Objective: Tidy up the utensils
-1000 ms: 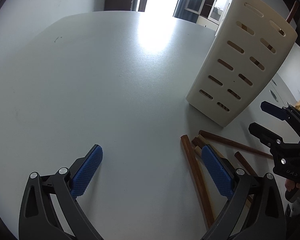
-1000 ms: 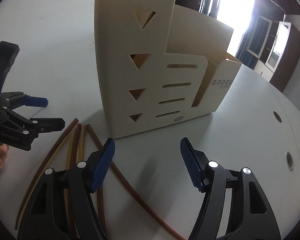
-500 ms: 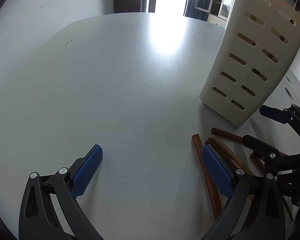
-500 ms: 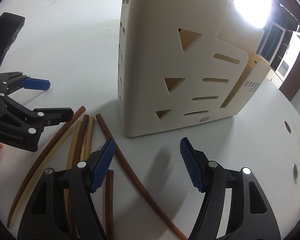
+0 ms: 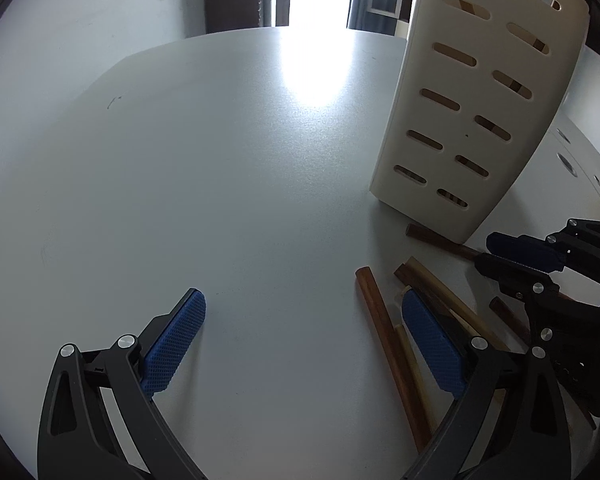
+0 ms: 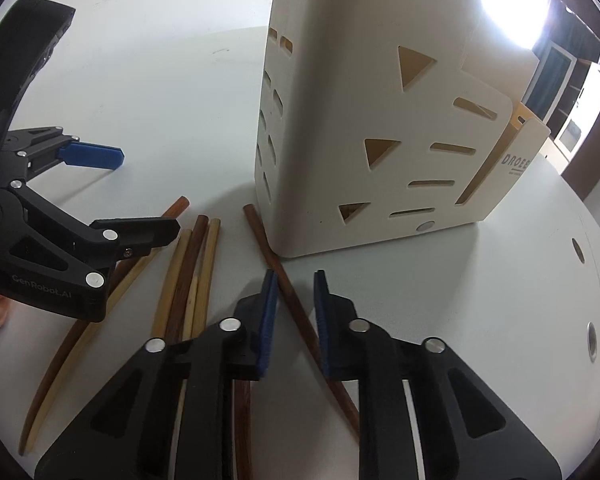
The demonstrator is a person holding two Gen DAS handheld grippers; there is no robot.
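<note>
Picking up: right gripper (image 6: 296, 300) narrowed around dark chopstick (image 6: 288, 280) lying beside holder (image 6: 340, 140), grip not yet clearly closed. Left gripper (image 5: 300, 340) wide open, empty. Next: pinch firmly, lift, tip into holder

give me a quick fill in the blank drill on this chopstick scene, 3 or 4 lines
1. The right gripper has its pads on either side of a ____ brown chopstick.
2. The cream utensil holder stands ____ on the table.
3. The left gripper is ____, with nothing between its pads.
4. The cutouts on the holder's broad side facing the right wrist camera are slots and ____.

Missing words: dark; upright; open; triangles
</note>
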